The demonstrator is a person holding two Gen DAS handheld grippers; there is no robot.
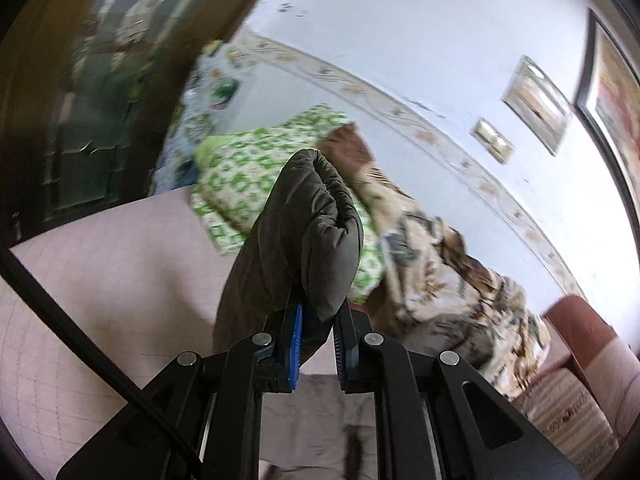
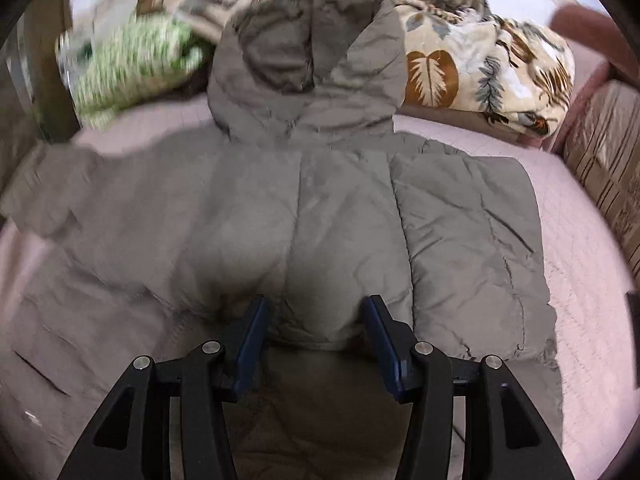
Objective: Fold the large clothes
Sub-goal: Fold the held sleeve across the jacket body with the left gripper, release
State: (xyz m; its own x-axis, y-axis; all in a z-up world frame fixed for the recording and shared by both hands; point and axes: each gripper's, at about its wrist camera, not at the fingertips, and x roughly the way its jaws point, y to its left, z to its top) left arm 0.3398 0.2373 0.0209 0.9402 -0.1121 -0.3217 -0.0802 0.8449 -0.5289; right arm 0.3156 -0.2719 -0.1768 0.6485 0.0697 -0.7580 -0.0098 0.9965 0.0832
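Note:
A large grey puffy hooded jacket (image 2: 320, 208) lies spread flat on a pink bed cover (image 2: 580, 240), its hood (image 2: 312, 60) at the far end. My right gripper (image 2: 316, 320) sits at the near hem, its blue pads pressing on a thick bulging fold of the jacket. In the left wrist view my left gripper (image 1: 318, 320) is raised above the bed. It is shut on the grey sleeve (image 1: 304, 232), whose elastic cuff end stands up past the fingers while the rest hangs down to the left.
A leaf-patterned beige blanket (image 2: 480, 60) and a green-checked quilt (image 2: 132, 60) are piled at the head of the bed, against the white wall. A dark cabinet (image 1: 80, 100) stands at the left. A black cable (image 1: 60, 312) crosses the left wrist view.

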